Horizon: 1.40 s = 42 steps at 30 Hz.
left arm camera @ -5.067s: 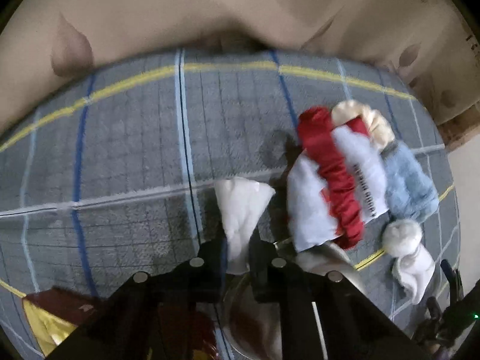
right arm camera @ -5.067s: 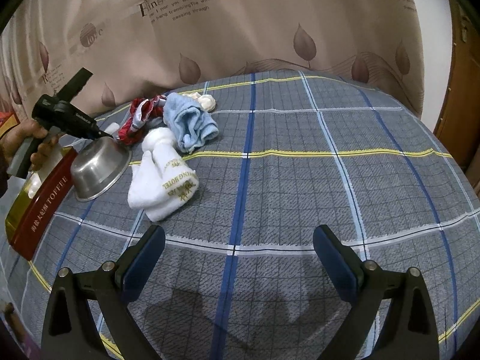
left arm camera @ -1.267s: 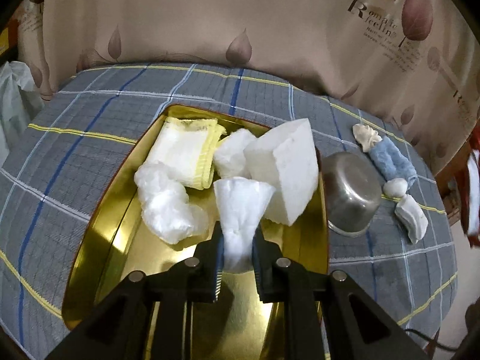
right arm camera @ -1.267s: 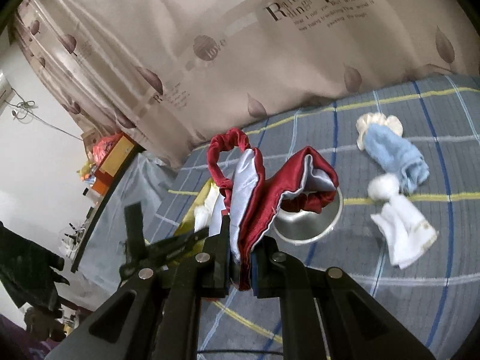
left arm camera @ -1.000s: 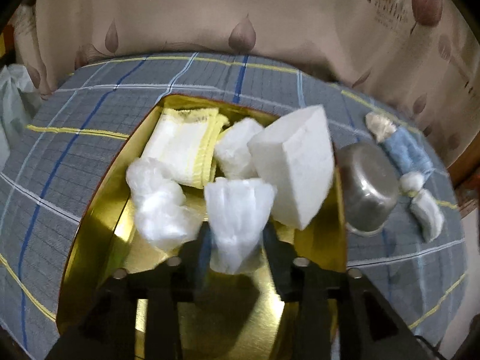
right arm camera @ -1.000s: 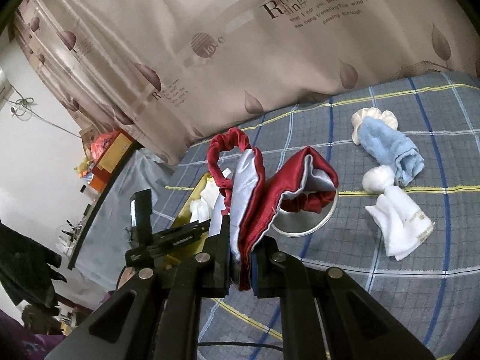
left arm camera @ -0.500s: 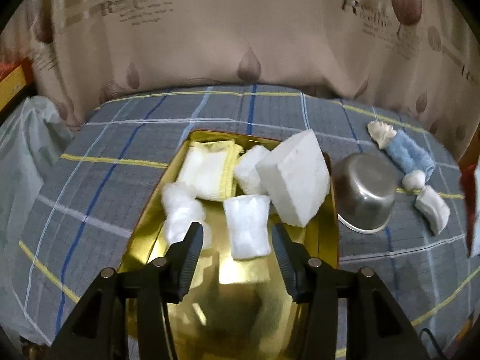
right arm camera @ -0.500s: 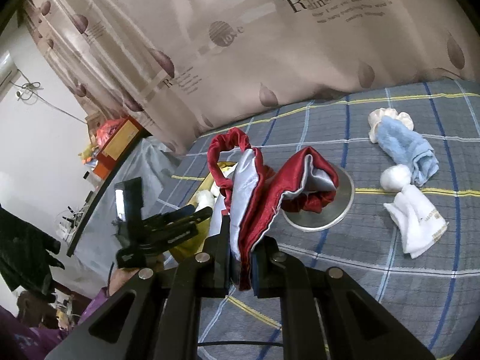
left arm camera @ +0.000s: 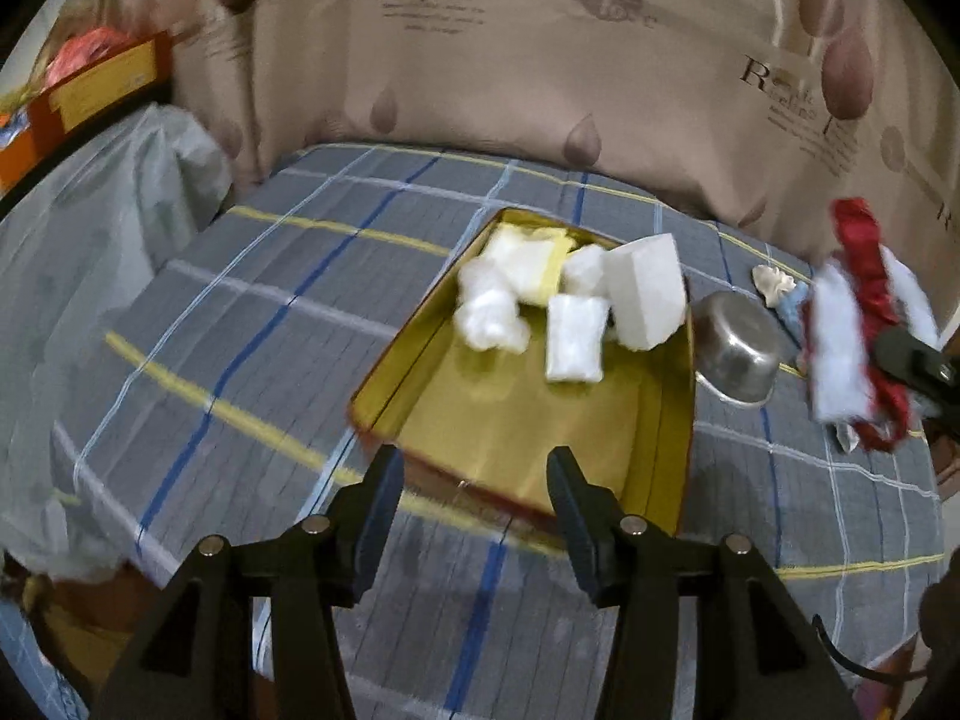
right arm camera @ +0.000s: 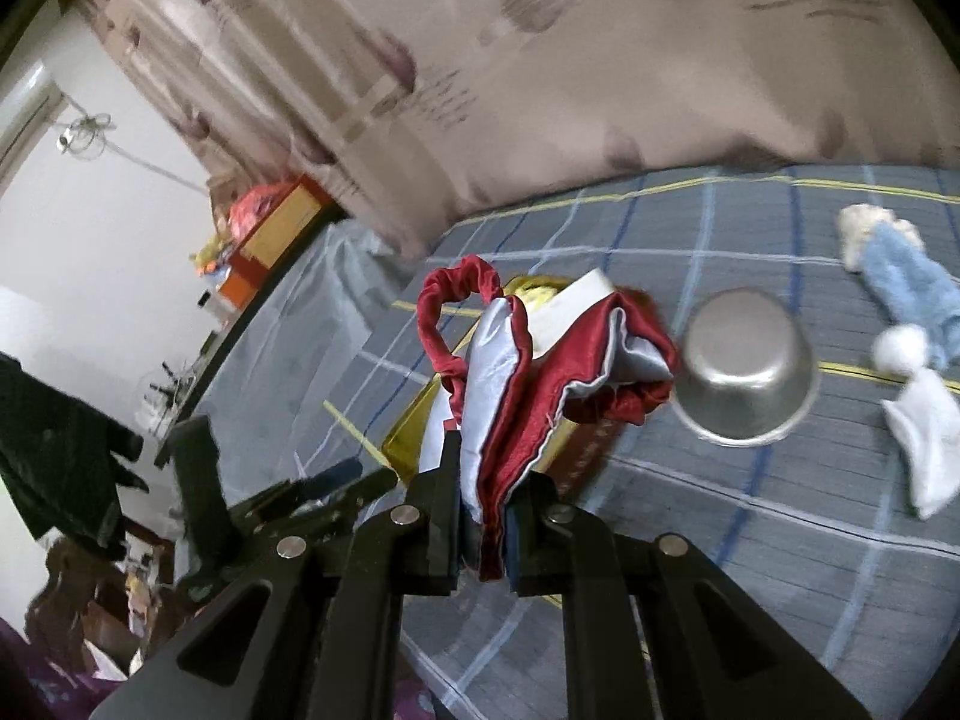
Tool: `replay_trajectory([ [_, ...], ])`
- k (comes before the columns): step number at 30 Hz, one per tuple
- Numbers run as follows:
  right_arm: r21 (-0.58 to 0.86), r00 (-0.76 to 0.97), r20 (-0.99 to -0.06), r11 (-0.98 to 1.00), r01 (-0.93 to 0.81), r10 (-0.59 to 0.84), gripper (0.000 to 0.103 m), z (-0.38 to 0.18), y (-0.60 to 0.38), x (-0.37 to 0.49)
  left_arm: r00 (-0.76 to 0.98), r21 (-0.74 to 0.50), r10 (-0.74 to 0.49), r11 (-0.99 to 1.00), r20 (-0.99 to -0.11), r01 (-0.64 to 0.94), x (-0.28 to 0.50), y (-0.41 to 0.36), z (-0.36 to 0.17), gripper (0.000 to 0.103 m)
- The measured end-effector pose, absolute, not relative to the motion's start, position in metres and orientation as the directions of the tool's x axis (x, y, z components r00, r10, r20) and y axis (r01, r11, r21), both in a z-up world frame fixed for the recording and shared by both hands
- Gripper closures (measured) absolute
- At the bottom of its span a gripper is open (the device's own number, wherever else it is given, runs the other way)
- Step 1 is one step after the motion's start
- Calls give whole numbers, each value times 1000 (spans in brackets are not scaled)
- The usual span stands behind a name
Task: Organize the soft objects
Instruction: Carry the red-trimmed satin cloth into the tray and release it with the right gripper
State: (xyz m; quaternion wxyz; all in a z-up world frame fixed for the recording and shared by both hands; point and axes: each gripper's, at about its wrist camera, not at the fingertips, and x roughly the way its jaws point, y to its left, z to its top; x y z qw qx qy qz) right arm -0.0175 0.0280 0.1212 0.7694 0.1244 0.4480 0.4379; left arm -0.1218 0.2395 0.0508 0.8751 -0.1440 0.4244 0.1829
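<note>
A gold tin tray [left arm camera: 528,438] lies on the plaid bed and holds several white soft items, among them a white packet [left arm camera: 574,337], a foam block [left arm camera: 645,291] and a yellow-edged cloth [left arm camera: 528,258]. My left gripper [left arm camera: 474,504] is open and empty, just short of the tray's near edge. My right gripper [right arm camera: 483,516] is shut on a red and pale blue satin pouch [right arm camera: 528,378], held in the air over the tray's right side; the pouch also shows in the left wrist view [left arm camera: 852,330].
A steel bowl [right arm camera: 744,366] sits upside down right of the tray. Beyond it lie a blue towel roll [right arm camera: 906,288], a cream scrunchie [right arm camera: 852,228] and a white hotel towel [right arm camera: 924,420]. A plastic-covered heap [left arm camera: 90,252] borders the bed at left. A curtain hangs behind.
My left gripper let go of the white packet in the tray, opened and drew back. My right gripper carried the red pouch closer to the tray.
</note>
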Motion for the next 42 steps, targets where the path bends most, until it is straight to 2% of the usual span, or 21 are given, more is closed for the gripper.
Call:
replay_trajectory([
  [4,564,191,-596,576,-592,780,91,116,62,-19,570,-90,220,881,-792,-465,-132,245,47,52],
  [8,544,161,-627,576,-610,762,91,104,101,-15,590,-141,195,869,-783,-474,-136,256,47,52],
  [16,459,155,-701,606,-650,697,91,76,170,-3,595,-106,247,863,-765,-494,-141,264,52,52],
  [26,415,137,-760,636,-651,636,90,46,203,11,580,-117,228,861,-782,-496,-139,269,45,52],
  [42,374,109,-804,640,-672,584,89,25,233,19,535,-50,250,874,-807,-483,-132,263,33,52],
])
